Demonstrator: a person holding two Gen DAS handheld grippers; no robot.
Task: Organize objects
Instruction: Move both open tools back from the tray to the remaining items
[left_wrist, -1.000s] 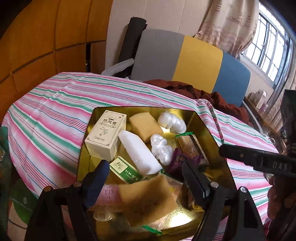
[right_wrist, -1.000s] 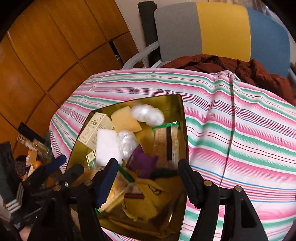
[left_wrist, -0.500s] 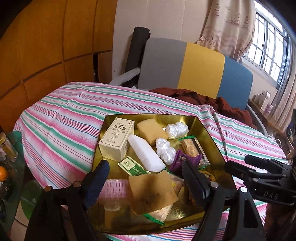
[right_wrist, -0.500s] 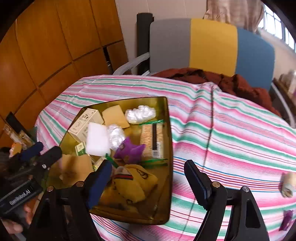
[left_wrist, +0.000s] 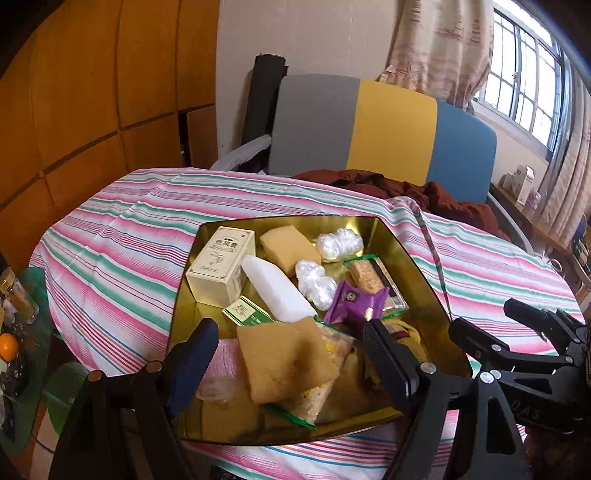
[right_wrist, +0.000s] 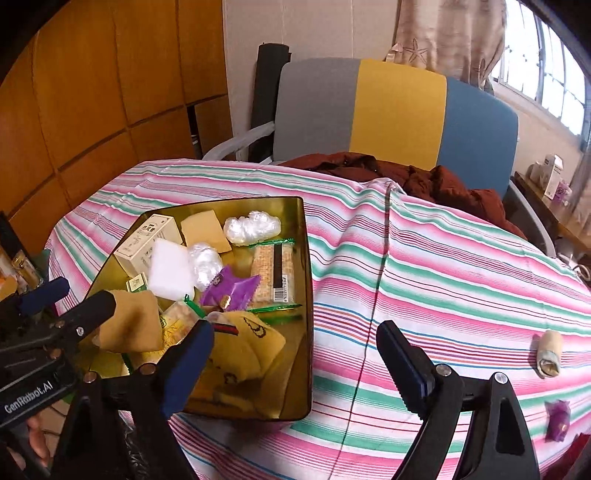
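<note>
Because the gold tray (right_wrist: 308, 295) already gathers most of the clutter on the striped tablecloth (right_wrist: 443, 258), only 2 stray things lie well apart from it at the cloth's right edge: a small rolled wrapper (right_wrist: 548, 353) and a purple packet (right_wrist: 557, 424). Judging by this, those 2 are what is left to collect. Both the left gripper (left_wrist: 284, 354) and the right gripper (right_wrist: 295, 358) hover above the tray's near end, jaws spread wide and holding nothing.

two handheld grippers of matte black plastic. the left gripper (left_wrist: 286, 360) has one blue-padded finger and one ribbed black finger, with silver screws at the pivots. the right gripper (right_wrist: 295, 363) looks similar. white lettering reads "genrobot.ai" on one body, "das" on the other.
</note>
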